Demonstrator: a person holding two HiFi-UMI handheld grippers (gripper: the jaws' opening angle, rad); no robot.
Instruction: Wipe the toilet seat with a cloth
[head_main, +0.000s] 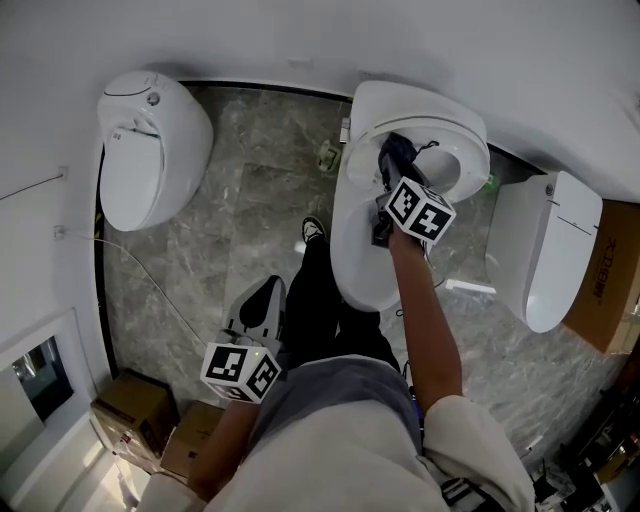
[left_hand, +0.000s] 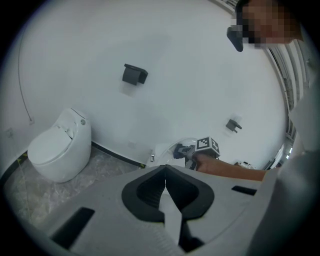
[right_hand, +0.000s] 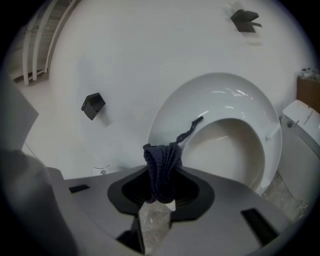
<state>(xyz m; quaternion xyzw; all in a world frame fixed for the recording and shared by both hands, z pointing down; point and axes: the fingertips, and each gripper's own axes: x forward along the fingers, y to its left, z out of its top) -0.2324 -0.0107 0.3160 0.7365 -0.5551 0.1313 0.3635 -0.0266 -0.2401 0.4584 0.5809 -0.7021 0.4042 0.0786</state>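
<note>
The right hand-held gripper (head_main: 392, 172) reaches over the middle toilet (head_main: 362, 262), above the left side of its open bowl. Its jaws are clenched on a bunched dark cloth (right_hand: 160, 172). A loose thread from the cloth trails towards the seat (right_hand: 272, 145), and whether the cloth itself touches the seat cannot be told. The lid (right_hand: 215, 97) stands raised behind the bowl, against the white wall. The person's forearm (head_main: 425, 300) crosses the front of the toilet and hides part of its rim.

The left hand-held gripper (left_hand: 165, 175) hangs well to the left of the toilet and short of its front, jaws pressed together with nothing between them. A dark-trousered leg and shoe (head_main: 313, 231) stand just beside the toilet's left flank, between it and that gripper.

A second toilet (head_main: 150, 150) sits well to the left along the same wall. A third (head_main: 548, 250) sits near the right side, with a brown box (head_main: 612, 285) beyond it. A small white piece (head_main: 470, 287) lies on the marble floor (head_main: 250, 200) between the middle and third toilets. More cardboard boxes (head_main: 135, 410) sit far to the front left.
</note>
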